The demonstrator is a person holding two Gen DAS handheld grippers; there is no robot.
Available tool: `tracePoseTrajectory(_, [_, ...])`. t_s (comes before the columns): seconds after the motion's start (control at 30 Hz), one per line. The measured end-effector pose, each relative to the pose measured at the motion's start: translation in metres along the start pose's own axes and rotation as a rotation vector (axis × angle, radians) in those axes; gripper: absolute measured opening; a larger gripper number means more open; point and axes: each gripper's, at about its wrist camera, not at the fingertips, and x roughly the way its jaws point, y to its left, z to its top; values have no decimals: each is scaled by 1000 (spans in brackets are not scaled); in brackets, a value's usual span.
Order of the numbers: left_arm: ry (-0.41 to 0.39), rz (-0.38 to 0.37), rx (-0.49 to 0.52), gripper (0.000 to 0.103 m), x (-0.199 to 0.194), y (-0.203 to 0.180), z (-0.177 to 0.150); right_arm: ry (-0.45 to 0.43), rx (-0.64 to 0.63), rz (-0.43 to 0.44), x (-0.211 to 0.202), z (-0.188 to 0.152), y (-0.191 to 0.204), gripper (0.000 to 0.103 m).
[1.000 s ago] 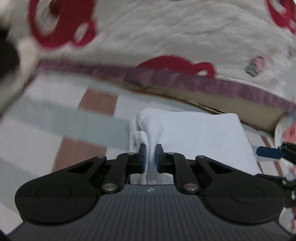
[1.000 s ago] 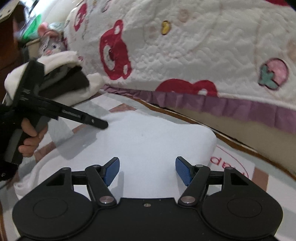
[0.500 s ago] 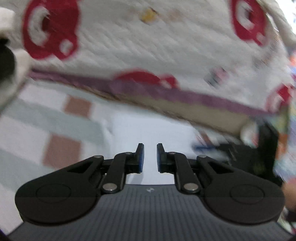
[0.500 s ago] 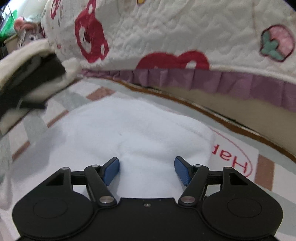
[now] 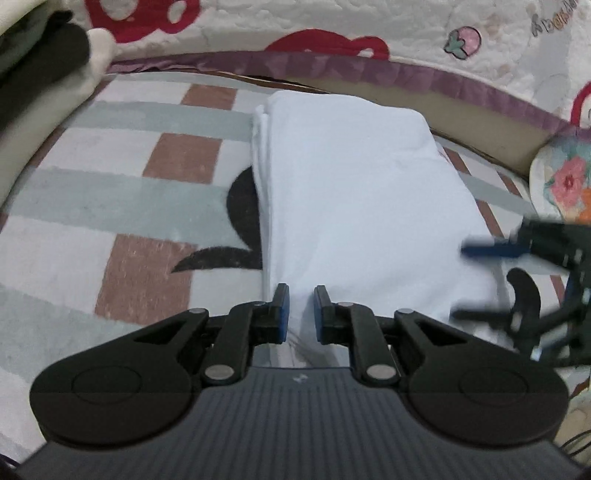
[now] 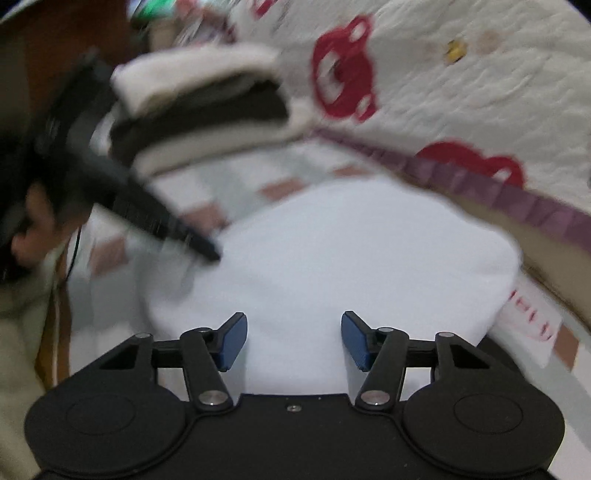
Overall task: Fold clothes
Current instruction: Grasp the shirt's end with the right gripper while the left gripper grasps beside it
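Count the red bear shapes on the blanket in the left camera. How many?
2 clear ones: one at the top left, one at the top middle above the purple trim. A red curve at the right edge may be another.

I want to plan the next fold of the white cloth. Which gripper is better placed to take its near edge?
Left, probably. The left gripper already has the near edge of the white cloth between its narrow jaws. The right gripper is above the cloth, closing with nothing gripped.

The light is soft and even with only faint shadows, the round lens bends everything at the dark corners, and the right wrist view is badly smeared while the left wrist view looks mostly sharp.
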Motion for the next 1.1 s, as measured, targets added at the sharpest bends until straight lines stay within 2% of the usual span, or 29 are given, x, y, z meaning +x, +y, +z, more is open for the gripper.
tracePoseTrajectory(0.1, [5,-12,-16,13,1,5,0,38,64,85,1,-8,0,62])
tracePoseTrajectory(0.23, [4,-30,-29,14,0,11,-3,162,144,151,9,-25,1,63])
tracePoseTrajectory(0.47, [-12,-72,-69,14,-3,18,0,225,295,205,-10,-27,-6,63])
tracePoseTrajectory(0.53, [-40,-101,-84,18,-7,20,2,171,370,186,-27,-25,-18,63])
tracePoseTrajectory(0.63, [-74,-143,-110,26,-10,23,5,38,537,135,-52,-20,-50,63])
tracePoseTrajectory(0.73, [-42,-124,-127,26,-3,24,5,-29,683,34,-59,-19,-78,65])
tracePoseTrajectory(0.8, [-25,-135,-187,26,-1,31,3,-49,795,6,-52,-26,-96,65])
tracePoseTrajectory(0.83, [-17,-144,-223,26,0,35,3,-51,833,2,-47,-29,-101,65])
tracePoseTrajectory(0.93, [-9,-242,-399,30,-5,54,-2,-26,934,-11,-24,-38,-111,65])
tracePoseTrajectory(0.97, [3,-247,-425,30,-6,57,-4,-15,949,-7,-16,-38,-112,65])
tracePoseTrajectory(1.07, [64,-187,-394,36,-5,54,-8,26,944,-45,-3,-39,-108,69])
tracePoseTrajectory(1.1, [90,-162,-382,38,-2,52,-11,40,947,-56,1,-39,-108,73])
